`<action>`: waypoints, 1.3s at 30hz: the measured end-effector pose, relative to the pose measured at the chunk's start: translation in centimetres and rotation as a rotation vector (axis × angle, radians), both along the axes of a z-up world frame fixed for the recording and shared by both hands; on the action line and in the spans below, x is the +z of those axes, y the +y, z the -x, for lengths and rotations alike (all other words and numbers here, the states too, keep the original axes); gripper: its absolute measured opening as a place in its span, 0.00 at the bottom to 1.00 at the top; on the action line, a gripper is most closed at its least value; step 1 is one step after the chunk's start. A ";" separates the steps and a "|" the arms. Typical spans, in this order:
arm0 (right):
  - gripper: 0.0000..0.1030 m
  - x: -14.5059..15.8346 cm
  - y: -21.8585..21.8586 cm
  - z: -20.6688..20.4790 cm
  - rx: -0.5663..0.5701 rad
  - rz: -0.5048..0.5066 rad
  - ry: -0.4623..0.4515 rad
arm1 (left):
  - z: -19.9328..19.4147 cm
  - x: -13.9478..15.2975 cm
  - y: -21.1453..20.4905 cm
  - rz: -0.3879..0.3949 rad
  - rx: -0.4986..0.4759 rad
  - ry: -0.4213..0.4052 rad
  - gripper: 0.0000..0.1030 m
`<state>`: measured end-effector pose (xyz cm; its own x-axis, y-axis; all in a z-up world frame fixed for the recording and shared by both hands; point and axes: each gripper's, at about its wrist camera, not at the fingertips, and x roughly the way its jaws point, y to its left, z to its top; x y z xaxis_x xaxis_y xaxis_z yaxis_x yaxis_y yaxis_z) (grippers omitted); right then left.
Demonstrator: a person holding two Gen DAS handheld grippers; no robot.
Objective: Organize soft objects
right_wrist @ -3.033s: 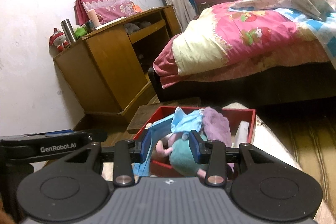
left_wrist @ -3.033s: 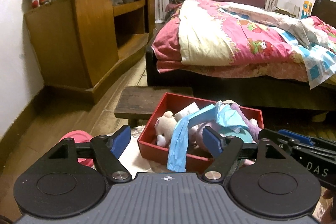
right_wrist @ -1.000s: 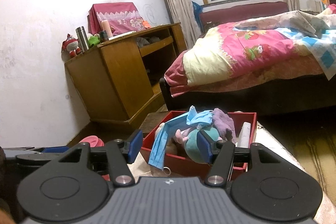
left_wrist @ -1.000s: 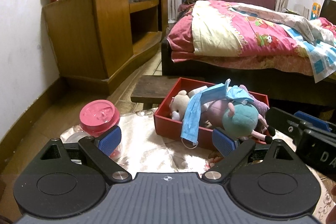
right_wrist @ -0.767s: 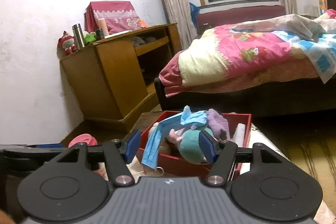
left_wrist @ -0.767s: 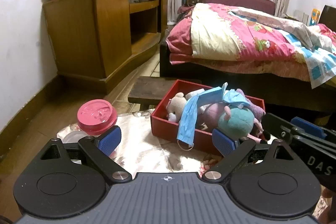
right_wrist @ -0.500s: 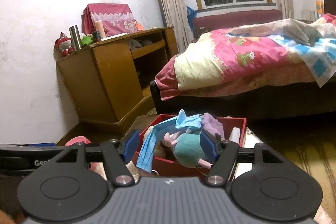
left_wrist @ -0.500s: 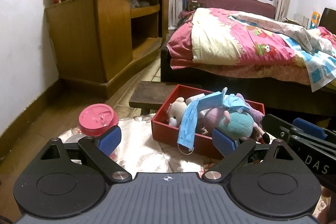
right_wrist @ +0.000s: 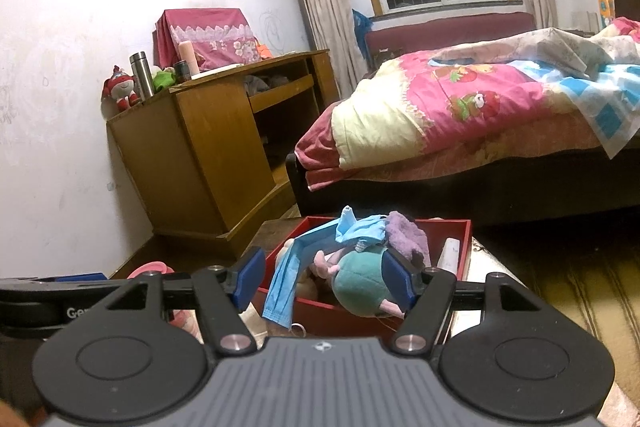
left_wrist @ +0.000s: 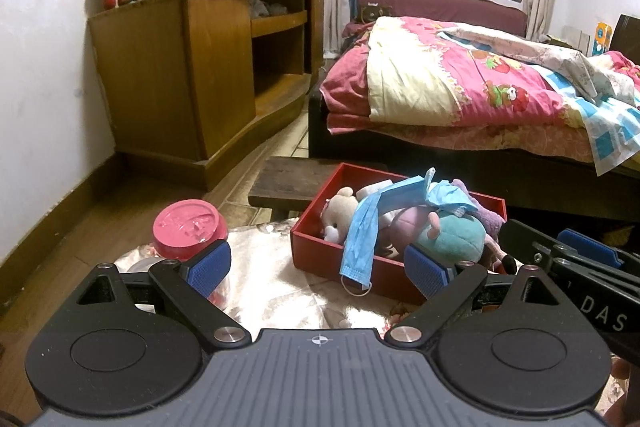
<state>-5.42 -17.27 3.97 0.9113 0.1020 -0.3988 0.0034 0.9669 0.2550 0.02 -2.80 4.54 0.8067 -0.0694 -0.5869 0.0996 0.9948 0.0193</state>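
Observation:
A red box (left_wrist: 394, 285) stands on a cloth-covered table and holds a pile of soft things. In it are a teal plush (left_wrist: 456, 239), a beige bear (left_wrist: 340, 209), a purple cloth (left_wrist: 486, 217) and a blue face mask (left_wrist: 362, 237) that hangs over the front wall. My left gripper (left_wrist: 316, 269) is open, short of the box, with nothing between its pads. My right gripper (right_wrist: 324, 281) is open too, back from the red box (right_wrist: 464, 239). The teal plush (right_wrist: 360, 285) lies beyond its fingertips, and the mask (right_wrist: 284, 283) dangles at the left.
A jar with a pink lid (left_wrist: 190, 227) stands left of the box. A dark wooden stool (left_wrist: 288, 181) sits behind the box. Beyond are a wooden cabinet (left_wrist: 180, 75) and a bed with a pink quilt (left_wrist: 460, 95). A white tube (right_wrist: 450, 253) leans in the box's right side.
The right gripper has let the teal plush down into the box, widened its jaws and drawn back. The left gripper has backed off too, which brought the pink-lidded jar into view.

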 end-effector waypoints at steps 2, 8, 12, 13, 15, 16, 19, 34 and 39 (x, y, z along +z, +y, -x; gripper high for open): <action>0.35 0.0 0.0 0.0 -0.001 -0.001 0.000 | 0.0 0.0 0.0 -0.001 -0.001 -0.002 0.88; 0.35 -0.1 0.0 0.0 -0.002 -0.005 -0.001 | 0.2 0.1 -0.2 -0.024 -0.003 -0.026 0.88; 0.35 -0.1 0.0 0.1 -0.003 -0.006 -0.003 | 0.6 0.4 -0.7 -0.071 -0.005 -0.071 0.88; 0.35 -0.1 0.0 0.1 -0.005 -0.008 -0.003 | 0.6 0.4 -0.7 -0.071 -0.006 -0.071 0.88; 0.35 -0.1 0.0 0.1 -0.005 -0.008 -0.004 | 0.5 0.3 -0.6 -0.060 -0.010 -0.064 0.88; 0.35 -0.2 0.0 0.1 -0.006 -0.009 -0.005 | 0.4 0.3 -0.6 -0.055 -0.011 -0.061 0.88; 0.35 -0.2 -0.1 0.1 -0.006 -0.009 -0.005 | 0.4 0.3 -0.5 -0.053 -0.013 -0.058 0.88; 0.35 -0.1 0.0 0.4 -0.013 -0.014 -0.010 | 0.5 0.4 -0.8 -0.065 -0.023 -0.076 0.88; 0.35 -0.1 0.1 0.5 -0.018 -0.020 -0.012 | 0.6 0.4 -0.6 -0.058 -0.038 -0.094 0.88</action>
